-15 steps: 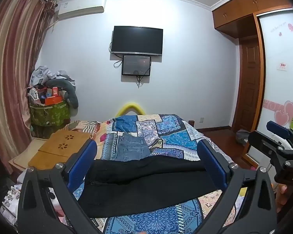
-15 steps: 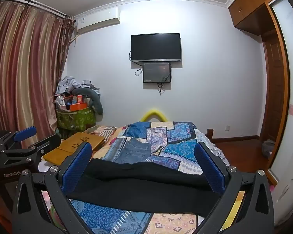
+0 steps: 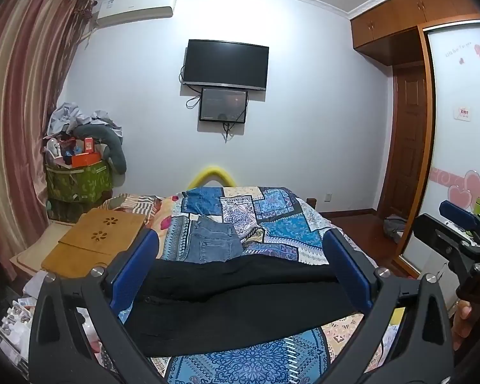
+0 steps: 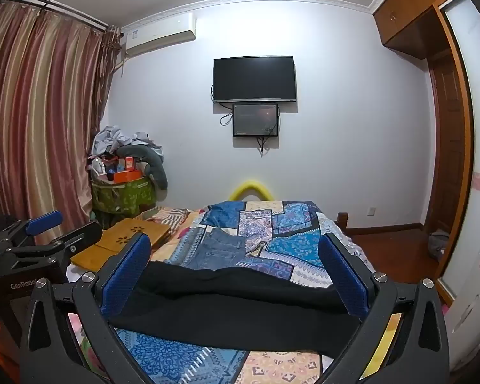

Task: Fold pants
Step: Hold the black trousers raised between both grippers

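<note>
Black pants (image 3: pixel 240 304) lie flat across the near end of the bed, stretched left to right; they also show in the right wrist view (image 4: pixel 236 313). My left gripper (image 3: pixel 240 268) is open and empty, held above and in front of the pants. My right gripper (image 4: pixel 233 272) is open and empty, also above the pants, to the right of the left one. The right gripper shows at the right edge of the left wrist view (image 3: pixel 457 224), the left gripper at the left edge of the right wrist view (image 4: pixel 44 227).
Folded blue jeans (image 3: pixel 212 243) lie on the patchwork bedspread (image 3: pixel 281 220) beyond the pants. A wooden lap desk (image 3: pixel 96 240) sits at the bed's left side. A heaped green basket (image 3: pixel 76 182) stands by the curtain. A wardrobe (image 3: pixel 457 147) is on the right.
</note>
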Demonstrator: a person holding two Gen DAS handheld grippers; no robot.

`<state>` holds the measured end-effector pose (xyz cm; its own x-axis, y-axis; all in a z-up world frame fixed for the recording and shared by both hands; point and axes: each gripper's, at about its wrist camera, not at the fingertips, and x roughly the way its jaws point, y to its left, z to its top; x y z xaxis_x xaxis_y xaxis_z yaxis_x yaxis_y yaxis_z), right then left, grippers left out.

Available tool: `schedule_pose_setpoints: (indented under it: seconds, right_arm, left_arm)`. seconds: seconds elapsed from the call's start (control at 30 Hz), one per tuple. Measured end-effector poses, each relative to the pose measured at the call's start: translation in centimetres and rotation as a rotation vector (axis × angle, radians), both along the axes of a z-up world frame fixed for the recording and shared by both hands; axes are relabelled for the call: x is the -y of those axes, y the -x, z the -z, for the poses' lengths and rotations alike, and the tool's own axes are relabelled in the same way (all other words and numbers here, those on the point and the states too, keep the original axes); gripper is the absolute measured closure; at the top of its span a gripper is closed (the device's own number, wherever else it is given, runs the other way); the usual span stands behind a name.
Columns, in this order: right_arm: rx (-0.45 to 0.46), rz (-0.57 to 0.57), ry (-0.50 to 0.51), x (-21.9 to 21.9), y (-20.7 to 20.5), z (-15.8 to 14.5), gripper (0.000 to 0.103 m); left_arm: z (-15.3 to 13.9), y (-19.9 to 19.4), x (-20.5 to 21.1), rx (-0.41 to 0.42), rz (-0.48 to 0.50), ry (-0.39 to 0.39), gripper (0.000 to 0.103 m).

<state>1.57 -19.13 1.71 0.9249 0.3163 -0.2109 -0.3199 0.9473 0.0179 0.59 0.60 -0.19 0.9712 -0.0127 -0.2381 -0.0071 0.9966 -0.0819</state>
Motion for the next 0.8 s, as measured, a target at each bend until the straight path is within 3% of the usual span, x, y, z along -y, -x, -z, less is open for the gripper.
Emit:
schedule_pose_setpoints:
  seconds: [0.8]
  right_arm:
    - [0.005, 0.007, -0.002, 0.34, 0.39, -0.35, 0.000]
  left_arm:
    - [0.17, 0.15, -0.04, -0.006, -0.009, 0.003, 0.000]
